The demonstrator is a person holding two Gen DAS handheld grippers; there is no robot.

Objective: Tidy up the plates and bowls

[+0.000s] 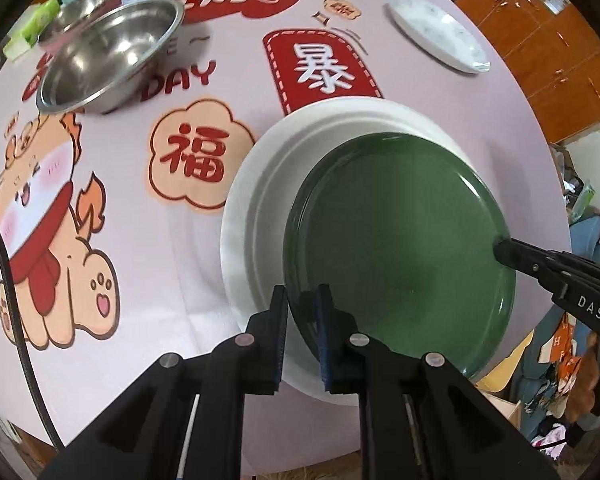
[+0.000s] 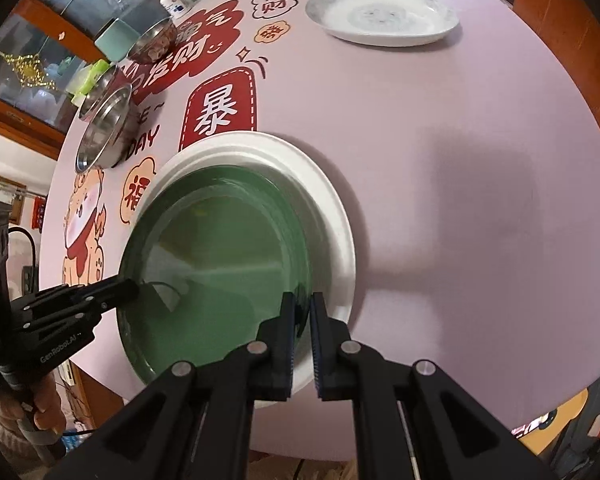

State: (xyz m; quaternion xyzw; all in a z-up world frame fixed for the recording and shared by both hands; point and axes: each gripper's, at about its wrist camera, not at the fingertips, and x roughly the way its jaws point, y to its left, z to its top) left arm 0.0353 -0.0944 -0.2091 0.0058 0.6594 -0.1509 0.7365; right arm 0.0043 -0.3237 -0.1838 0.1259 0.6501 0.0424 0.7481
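Left wrist view is showing the left gripper (image 1: 302, 300) pinching the near rim of the green plate (image 1: 400, 248), its two fingers clamped on that edge with one pad inside the plate and one outside. At the right edge of the same view the right gripper (image 1: 500, 250) is reaching in and gripping the plate's right rim, so the plate is being held from two sides. In the right wrist view the right gripper (image 2: 302, 308) is closing its pads on the green plate (image 2: 220, 256) at its near right rim, while the left gripper (image 2: 134, 286) is biting the left rim, with a hand (image 2: 46, 404) wrapping its handle below.

The green plate is sitting over the larger white plate (image 1: 256, 200), shifted toward its right and near side; whether the two are touching I cannot tell. The white plate's rim (image 2: 332, 216) is showing as a crescent on the far and right sides.

Both are lying near the front edge of a round table covered by a pale lilac tablecloth (image 1: 188, 264) printed with a cartoon dog and red characters. Far to the left, stacked steel bowls (image 1: 112, 52) are standing tilted. Far to the right, a patterned white plate (image 2: 382, 12) is resting alone. Wooden cabinets (image 1: 548, 60) are lining the room beyond the table.
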